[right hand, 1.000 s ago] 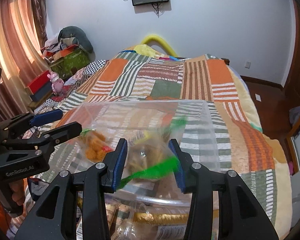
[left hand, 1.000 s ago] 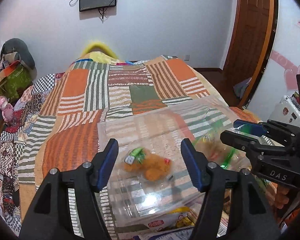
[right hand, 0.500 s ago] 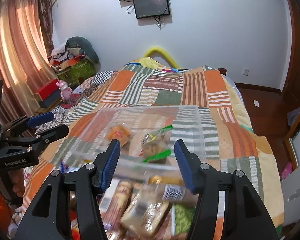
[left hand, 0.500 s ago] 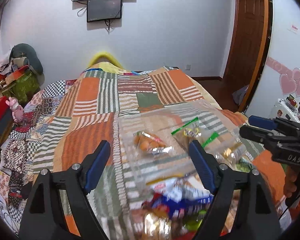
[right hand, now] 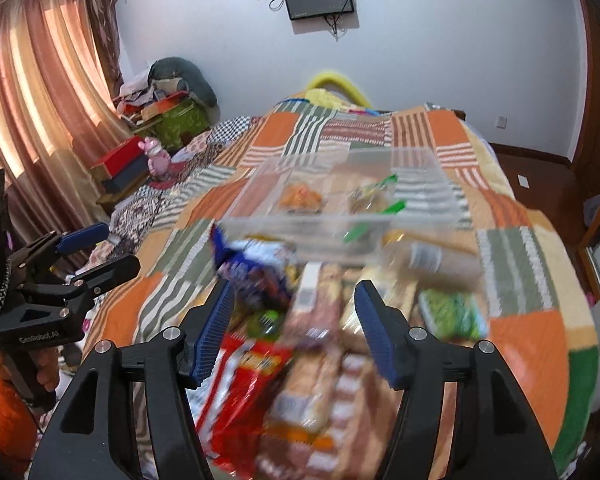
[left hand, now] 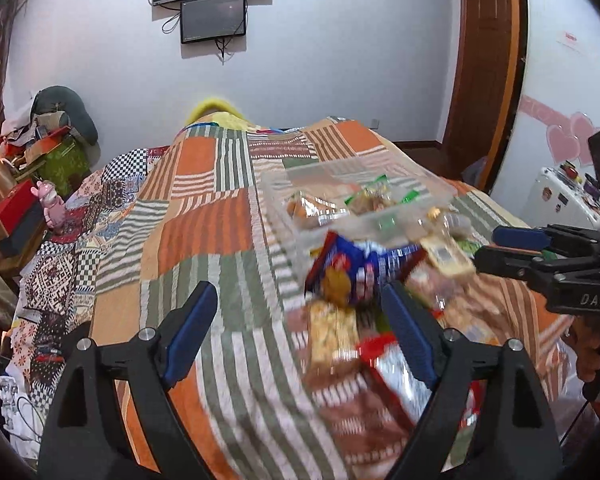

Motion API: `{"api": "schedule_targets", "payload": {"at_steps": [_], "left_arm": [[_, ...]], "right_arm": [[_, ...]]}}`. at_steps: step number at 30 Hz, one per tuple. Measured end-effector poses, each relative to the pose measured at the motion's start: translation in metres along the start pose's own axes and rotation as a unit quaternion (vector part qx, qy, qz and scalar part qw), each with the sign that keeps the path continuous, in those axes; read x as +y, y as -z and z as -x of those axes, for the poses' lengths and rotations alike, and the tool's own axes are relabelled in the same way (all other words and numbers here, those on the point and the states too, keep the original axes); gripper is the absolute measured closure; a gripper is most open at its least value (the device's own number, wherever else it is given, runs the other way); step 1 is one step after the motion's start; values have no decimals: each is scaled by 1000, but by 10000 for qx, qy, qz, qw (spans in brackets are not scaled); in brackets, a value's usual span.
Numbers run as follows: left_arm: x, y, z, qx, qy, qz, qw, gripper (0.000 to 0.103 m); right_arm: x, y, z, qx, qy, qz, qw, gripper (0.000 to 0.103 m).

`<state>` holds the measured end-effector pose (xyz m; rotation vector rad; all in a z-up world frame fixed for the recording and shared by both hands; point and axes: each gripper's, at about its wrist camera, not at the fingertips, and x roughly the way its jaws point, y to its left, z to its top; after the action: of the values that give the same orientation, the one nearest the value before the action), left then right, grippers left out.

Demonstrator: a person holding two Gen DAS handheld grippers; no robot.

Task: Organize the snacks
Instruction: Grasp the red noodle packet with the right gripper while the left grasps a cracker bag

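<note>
A clear plastic bin [left hand: 420,188] [right hand: 420,164] sits on the patchwork quilt and holds an orange snack bag [right hand: 300,196] and green-sealed bags [right hand: 374,196]. A blurred pile of loose snack packs lies in front of it: a blue pack [left hand: 352,260] [right hand: 252,264], a red pack [right hand: 244,364], a green pack [right hand: 452,312]. My left gripper [left hand: 296,340] is open and empty above the quilt, left of the pile. My right gripper [right hand: 296,328] is open and empty above the pile. Each shows in the other's view: the right one [left hand: 512,244], the left one [right hand: 96,248].
The patchwork quilt [left hand: 204,232] covers a bed. Boxes, clothes and a pink toy [left hand: 50,204] line the left side. Curtains [right hand: 40,100] hang at left. A wooden door [left hand: 484,60] stands at right. Screens [left hand: 212,16] hang on the far wall.
Both grippers have pulled back and up from the bin. The loose snack pile in front of the bin has come into view. Both stay open.
</note>
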<state>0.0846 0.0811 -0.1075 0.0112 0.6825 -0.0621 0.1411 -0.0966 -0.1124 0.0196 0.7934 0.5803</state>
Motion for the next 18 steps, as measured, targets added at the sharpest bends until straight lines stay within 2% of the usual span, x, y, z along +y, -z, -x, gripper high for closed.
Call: {"api": "schedule_targets", "payload": {"at_steps": [8, 9, 11, 16, 18], "left_arm": [[14, 37, 14, 106, 136, 120, 9998, 17], [16, 40, 15, 115, 149, 153, 9997, 17], [21, 48, 18, 132, 169, 229, 9995, 16], [31, 62, 21, 166, 176, 376, 9990, 16], [33, 64, 20, 190, 178, 422, 9988, 16]], "right_arm": [[36, 29, -26, 492, -12, 56, 9988, 43], [39, 32, -30, 532, -24, 57, 9986, 41], [44, 40, -37, 611, -60, 16, 9981, 31], [54, 49, -52, 802, 145, 53, 9967, 23], [56, 51, -58, 925, 146, 37, 9956, 23]]}}
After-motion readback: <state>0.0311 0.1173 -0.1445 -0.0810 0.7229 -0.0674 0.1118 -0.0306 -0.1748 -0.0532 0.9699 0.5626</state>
